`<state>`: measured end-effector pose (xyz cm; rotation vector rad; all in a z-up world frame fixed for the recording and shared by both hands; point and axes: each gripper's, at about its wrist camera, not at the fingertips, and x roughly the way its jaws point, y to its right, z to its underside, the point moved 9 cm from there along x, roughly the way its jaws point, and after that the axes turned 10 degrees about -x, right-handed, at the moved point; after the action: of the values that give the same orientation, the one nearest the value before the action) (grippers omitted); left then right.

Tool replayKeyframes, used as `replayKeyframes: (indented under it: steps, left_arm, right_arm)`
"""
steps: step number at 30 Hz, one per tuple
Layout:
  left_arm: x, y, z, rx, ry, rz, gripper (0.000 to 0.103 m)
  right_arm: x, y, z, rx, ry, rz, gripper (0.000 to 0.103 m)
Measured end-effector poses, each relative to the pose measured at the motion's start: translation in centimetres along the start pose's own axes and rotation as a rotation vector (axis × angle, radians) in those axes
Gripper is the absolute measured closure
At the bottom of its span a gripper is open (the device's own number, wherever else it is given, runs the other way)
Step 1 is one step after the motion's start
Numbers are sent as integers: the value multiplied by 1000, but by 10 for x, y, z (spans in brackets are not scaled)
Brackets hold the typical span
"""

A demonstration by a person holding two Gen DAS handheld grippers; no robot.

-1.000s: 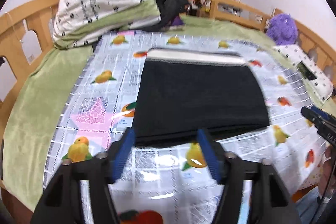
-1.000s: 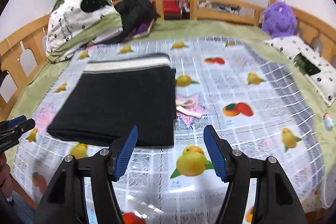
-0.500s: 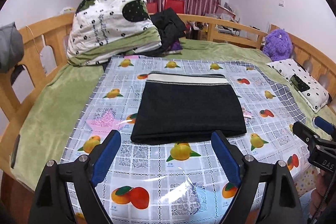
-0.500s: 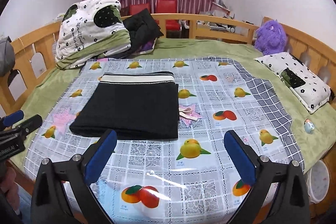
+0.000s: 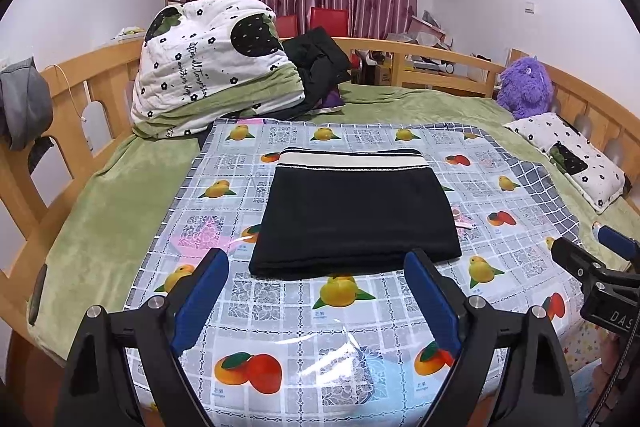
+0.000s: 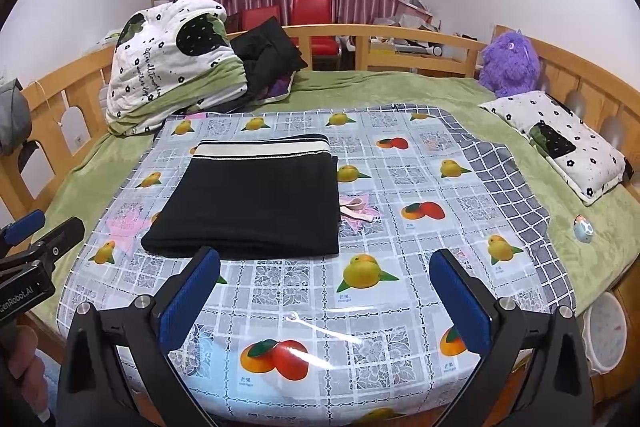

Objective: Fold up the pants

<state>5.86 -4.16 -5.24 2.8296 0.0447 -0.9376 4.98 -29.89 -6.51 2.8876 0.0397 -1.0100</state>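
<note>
My left gripper (image 5: 316, 287) is released, empty, and so is my right gripper (image 6: 324, 287), both hanging over glossy fruit-print plastic sheet (image 5: 280, 311). The black pants (image 5: 356, 215) lie folded in a flat rectangle, pale waistband at the far edge. Only the right view shows a small egg-shaped toy (image 6: 583, 228) on the green blanket (image 6: 600, 227) and a white bucket (image 6: 604, 331) beside the bed. Bare sheet all round the pants.

Folded pants (image 5: 356, 215) on tablecloth (image 5: 280, 307), bedding pile (image 5: 212, 67) behind-left, pillow (image 5: 572, 155) right
</note>
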Motion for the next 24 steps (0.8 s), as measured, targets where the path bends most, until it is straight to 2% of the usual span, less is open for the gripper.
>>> replayKeyframes:
  steps: [24]
  left_arm:
    - [-2, 1, 3, 8, -6, 12, 14]
  right_arm:
    - [-3, -5, -4, 10, 4, 10, 1]
